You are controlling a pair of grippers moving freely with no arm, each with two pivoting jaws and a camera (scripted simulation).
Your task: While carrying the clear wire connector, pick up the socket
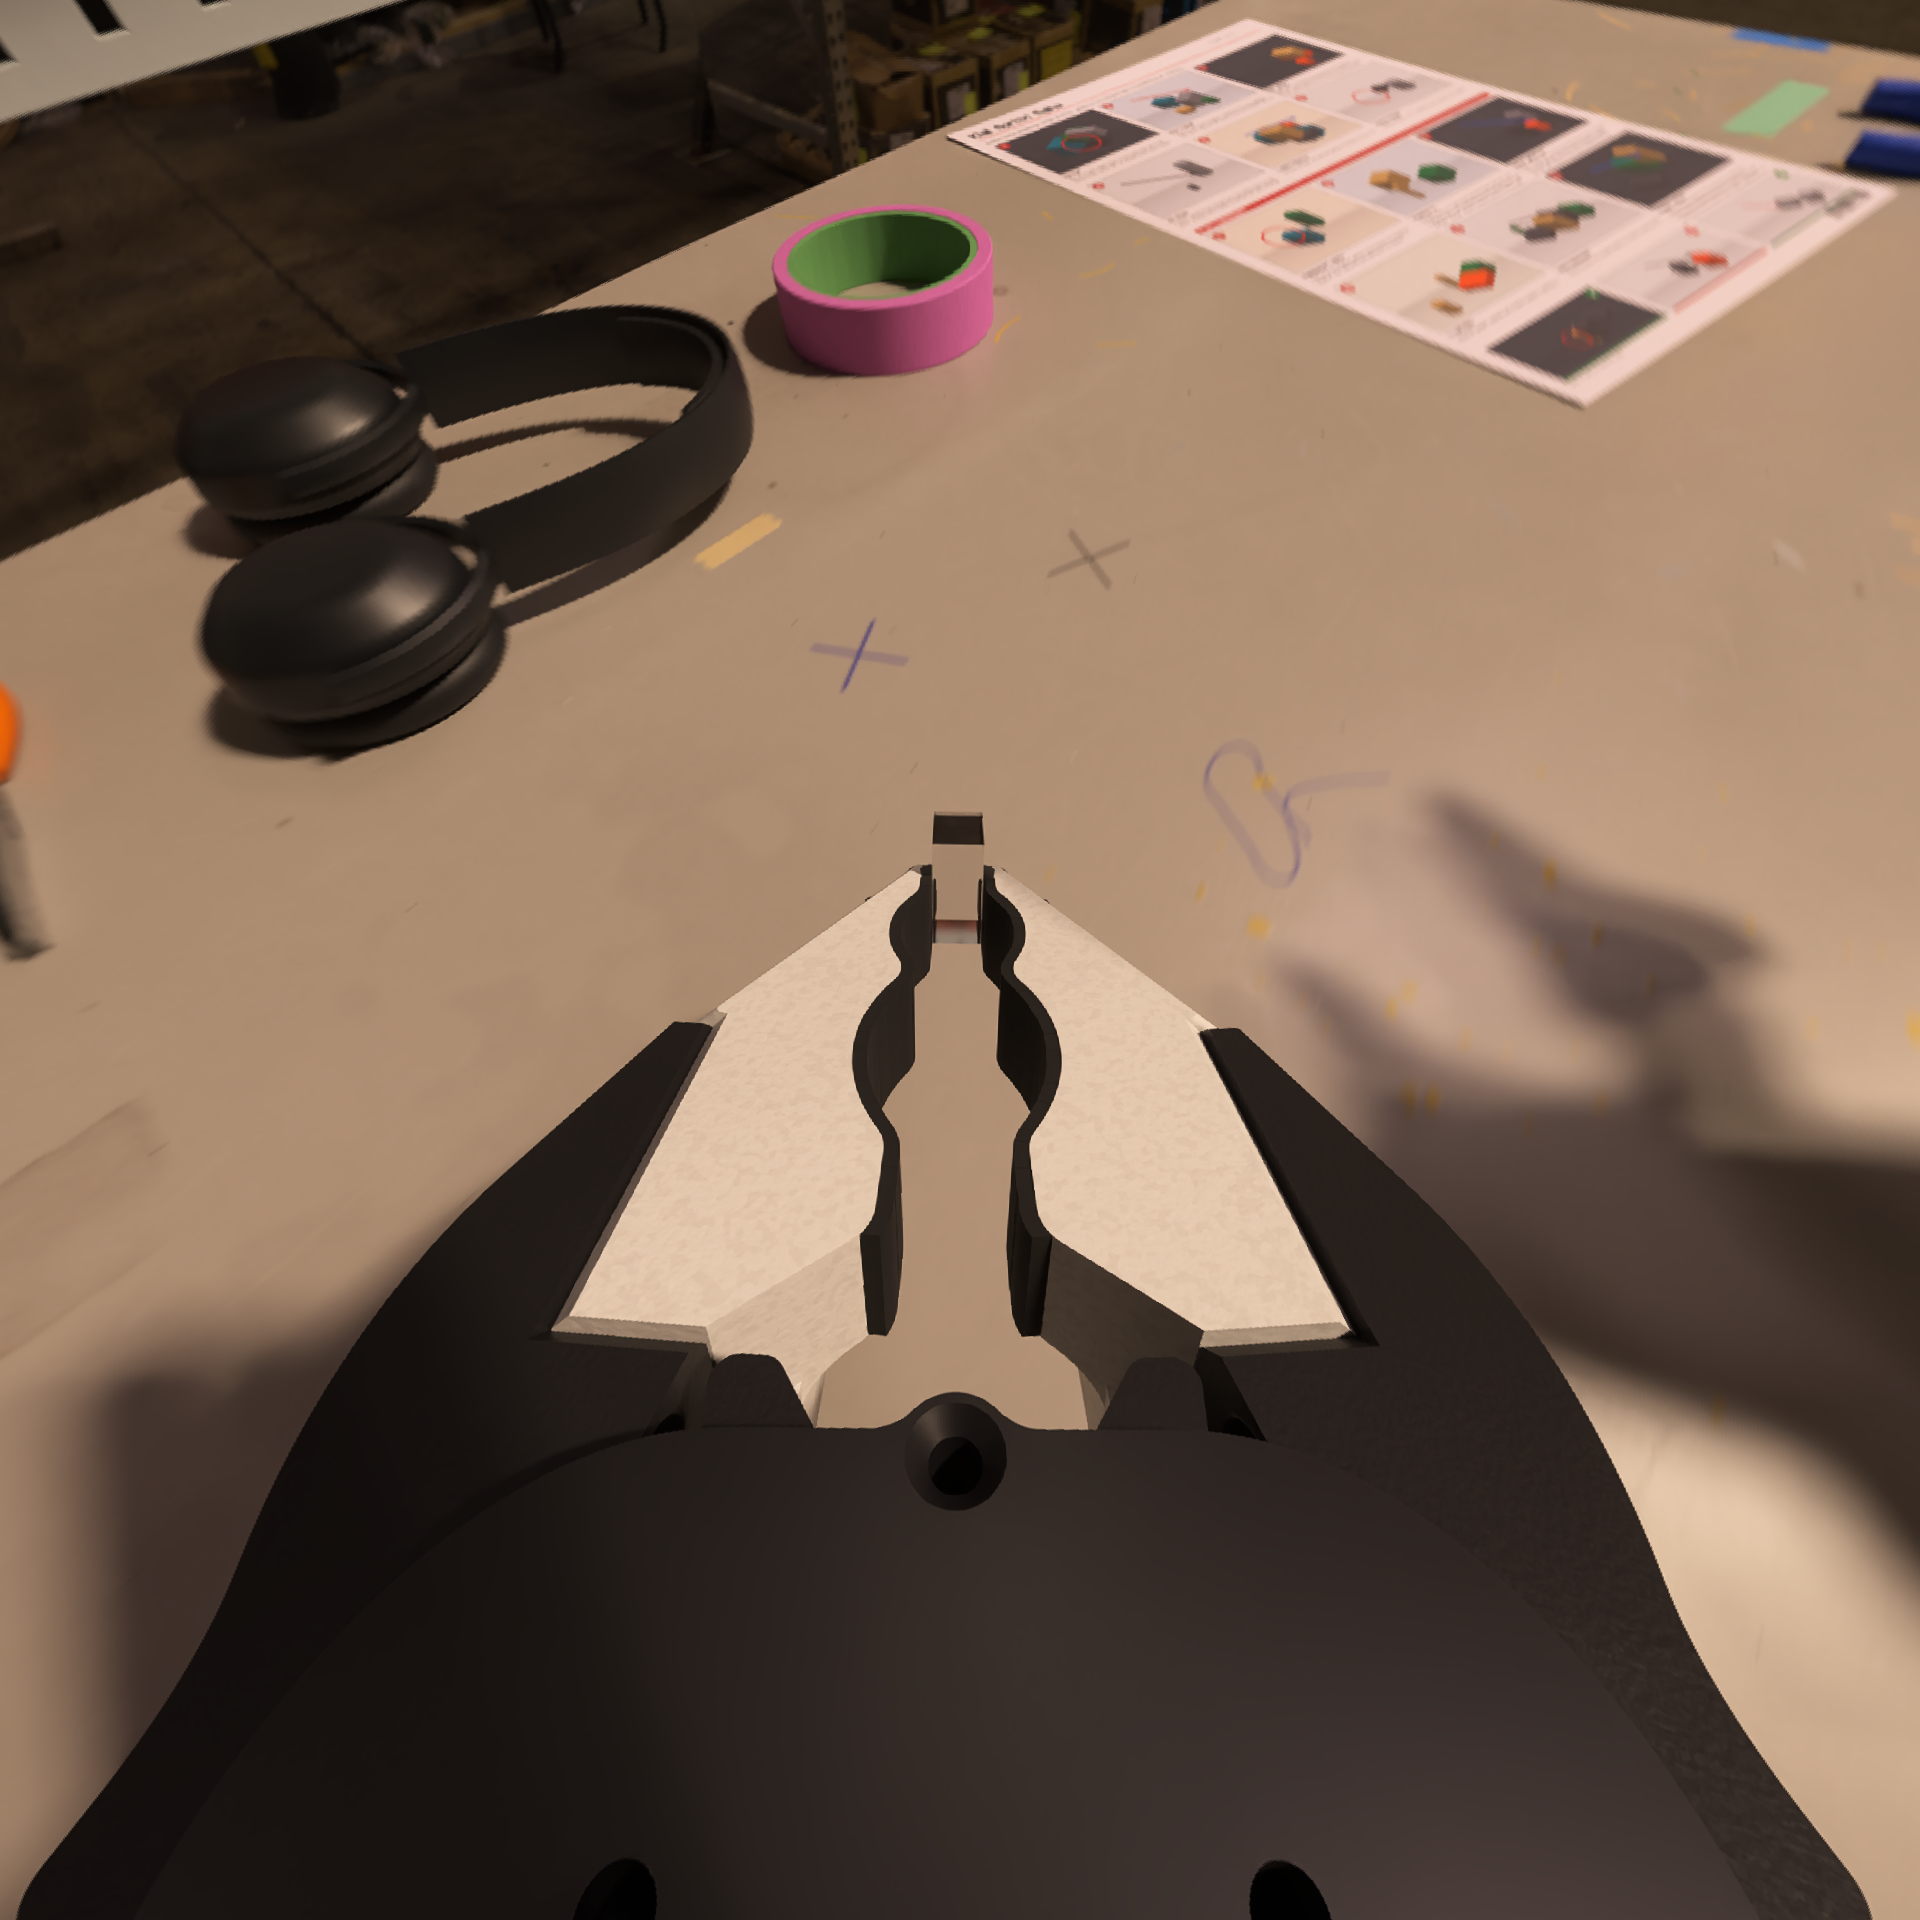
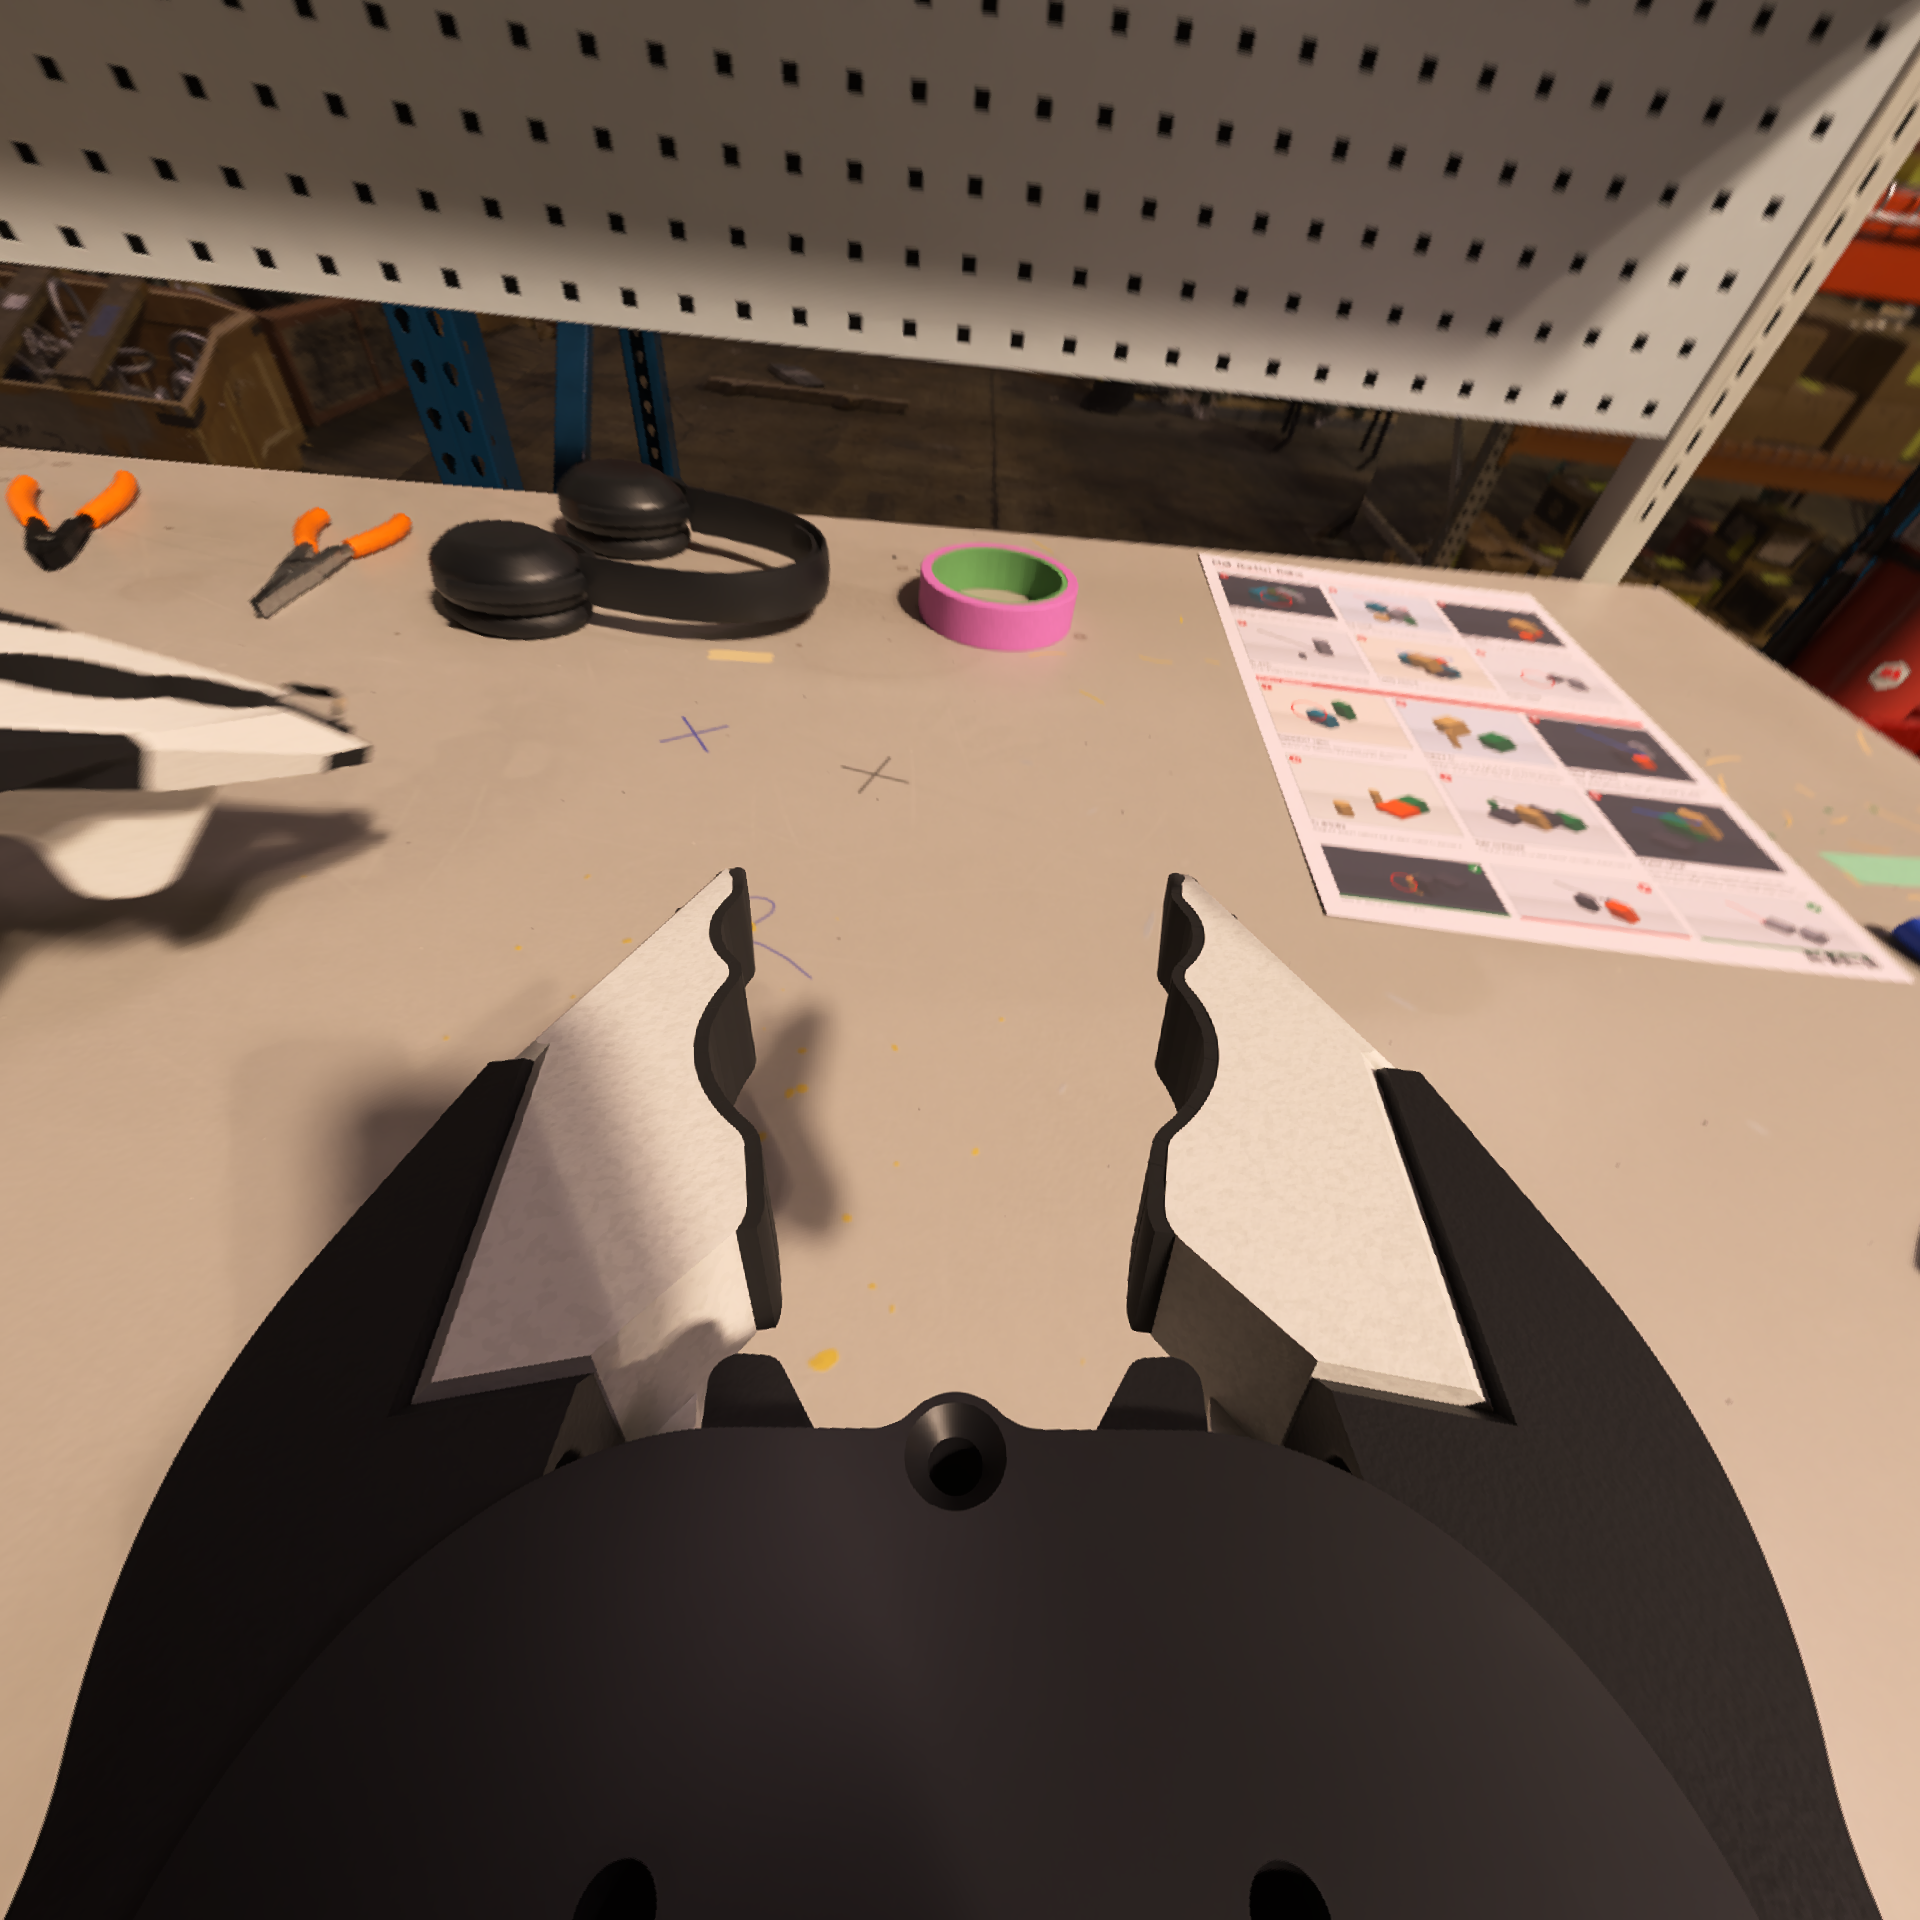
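Left wrist view: left tool [image 1: 957, 883] clamped on the clear wire connector [image 1: 957, 878], held at the tips above the desk [image 1: 1143, 675]; black headphones [image 1: 436, 509], pink tape roll [image 1: 883, 289] and printed sheet [image 1: 1423, 197] lie ahead. Right wrist view: right tool [image 2: 954, 883] with fingers wide apart, holding nothing; only this view shows two orange-handled pliers [image 2: 327, 556] and a pegboard [image 2: 935, 177]. Socket seen in neither view.

Left claw [image 1: 956, 883] clamped (right claw [image 2: 954, 883] agape).
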